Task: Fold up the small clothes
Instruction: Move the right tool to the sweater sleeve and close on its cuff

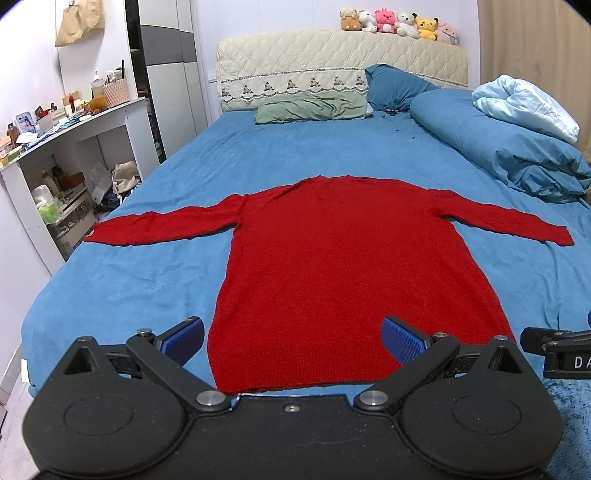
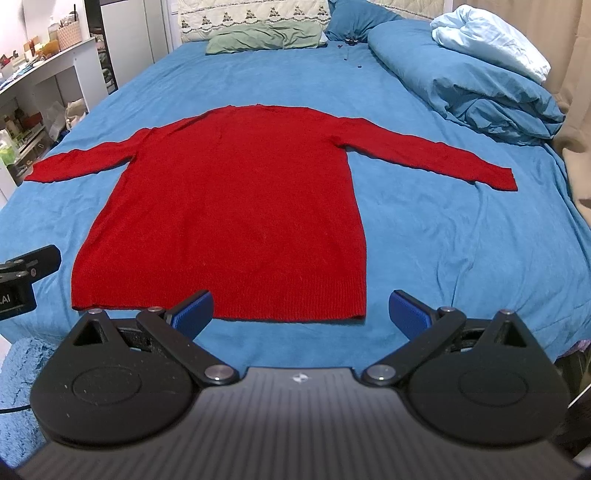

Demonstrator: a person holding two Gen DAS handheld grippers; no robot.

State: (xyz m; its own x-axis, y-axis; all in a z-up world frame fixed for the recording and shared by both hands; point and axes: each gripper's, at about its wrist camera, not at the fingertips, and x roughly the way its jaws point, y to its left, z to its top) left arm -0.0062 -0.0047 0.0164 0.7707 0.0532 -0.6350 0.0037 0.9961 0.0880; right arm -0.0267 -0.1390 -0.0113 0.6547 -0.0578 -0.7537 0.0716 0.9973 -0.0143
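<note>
While the red sweater lies flat on the bed, both tools hover spread wide; neither grips anything.

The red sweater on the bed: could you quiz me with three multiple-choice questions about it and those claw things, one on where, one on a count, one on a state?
1. Where does the sweater lie?
A. flat on the bed
B. over the green pillow
C. on the shelf

2. How many plush toys sit on the headboard?
A. two
B. six
C. ten

3. How do the two claws stand?
A. both open, holding nothing
B. both shut on the sweater
C. one open, one shut on a sleeve

Answers:
1. A, since it is spread with both sleeves out on the blue sheet.
2. B, since six show in a row in the left view.
3. A, since the left claw and right claw each show blue fingers wide apart with nothing between.
</note>
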